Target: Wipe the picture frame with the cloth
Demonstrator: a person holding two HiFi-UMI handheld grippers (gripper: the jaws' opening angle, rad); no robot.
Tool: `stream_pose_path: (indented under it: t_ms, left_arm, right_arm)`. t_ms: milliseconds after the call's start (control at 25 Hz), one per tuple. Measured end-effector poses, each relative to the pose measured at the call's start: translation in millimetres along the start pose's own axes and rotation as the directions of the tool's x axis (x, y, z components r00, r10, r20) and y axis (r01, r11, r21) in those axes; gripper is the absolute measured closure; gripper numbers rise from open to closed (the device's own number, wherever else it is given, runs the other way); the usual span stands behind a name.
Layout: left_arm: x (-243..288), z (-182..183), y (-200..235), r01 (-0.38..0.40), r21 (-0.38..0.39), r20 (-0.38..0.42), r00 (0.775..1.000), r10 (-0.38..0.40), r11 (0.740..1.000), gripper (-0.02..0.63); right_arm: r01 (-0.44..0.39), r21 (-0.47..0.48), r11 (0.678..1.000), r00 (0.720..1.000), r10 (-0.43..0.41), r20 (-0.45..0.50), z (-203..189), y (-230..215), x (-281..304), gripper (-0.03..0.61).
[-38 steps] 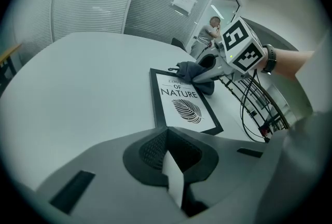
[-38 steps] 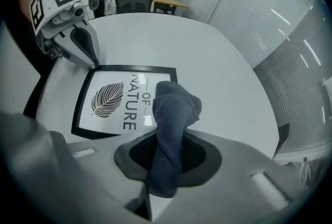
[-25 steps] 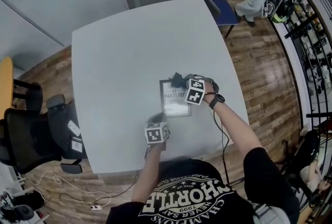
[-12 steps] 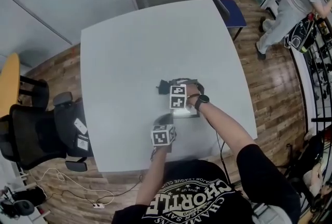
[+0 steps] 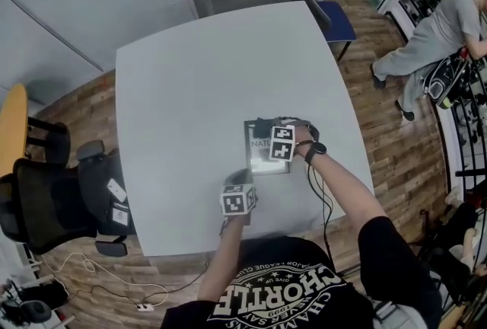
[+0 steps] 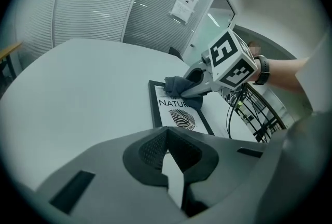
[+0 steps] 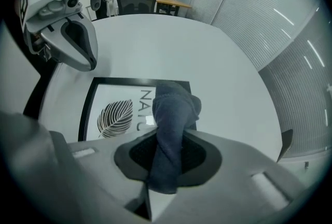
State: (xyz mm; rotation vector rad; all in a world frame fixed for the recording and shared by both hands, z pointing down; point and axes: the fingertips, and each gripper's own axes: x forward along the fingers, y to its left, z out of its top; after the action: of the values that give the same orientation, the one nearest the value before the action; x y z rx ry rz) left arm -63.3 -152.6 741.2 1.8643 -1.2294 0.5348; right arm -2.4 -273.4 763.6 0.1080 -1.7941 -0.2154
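Grey table (image 5: 190,76) on wood floor, frosted glass walls behind. Black office chair (image 5: 42,198) sits off the left edge, blue chair (image 5: 329,14) at the far side. Second person (image 5: 434,34) stands at the far right by a rack.

Picture frame (image 5: 257,154) lies flat on the table, near the operator's edge and right of centre. It has a black border and a white print with a leaf and "NATU" lettering.

Right gripper (image 7: 168,161): jaws clamped on the cloth (image 7: 174,119). The cloth is dark blue-grey and bunched into a roll, which sticks out past the jaw tips. Its free end rests on the frame's far part, over the lettering and the top border. The left gripper view confirms this: the cloth wad sits on the frame's upper area with the right gripper angled down onto it. Watch (image 5: 316,150) is on the right wrist, and a cable trails back along the forearm.

Left gripper (image 6: 167,151): jaws together, nothing between them. It sits low at the frame's near-left corner. From the right gripper view its tip is just beside that corner. Can't tell whether it touches the frame or only the table.
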Motion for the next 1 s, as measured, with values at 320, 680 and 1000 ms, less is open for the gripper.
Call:
stream_pose_path:
  t_ms: [320, 680, 1000]
  left_arm:
    - [4, -4, -17, 0.033, 0.027, -0.009, 0.999, -0.033, 0.999, 0.609]
    - [2, 0, -23, 0.033, 0.033, -0.003, 0.999, -0.033, 0.999, 0.609]
    - [-11, 1, -4, -0.001, 0.006, 0.012, 1.000, 0.001, 1.000, 0.609]
  right_arm:
    - [0.017, 0.116, 0.993, 0.998, -0.010, -0.060, -59, 4, -14, 0.500]
    - [0.032, 0.147, 0.989, 0.998, -0.039, 0.046, -40, 0, -32, 0.501]
    - [-0.023, 0.051, 0.998, 0.990, 0.016, 0.143, 55, 6, -20, 0.502]
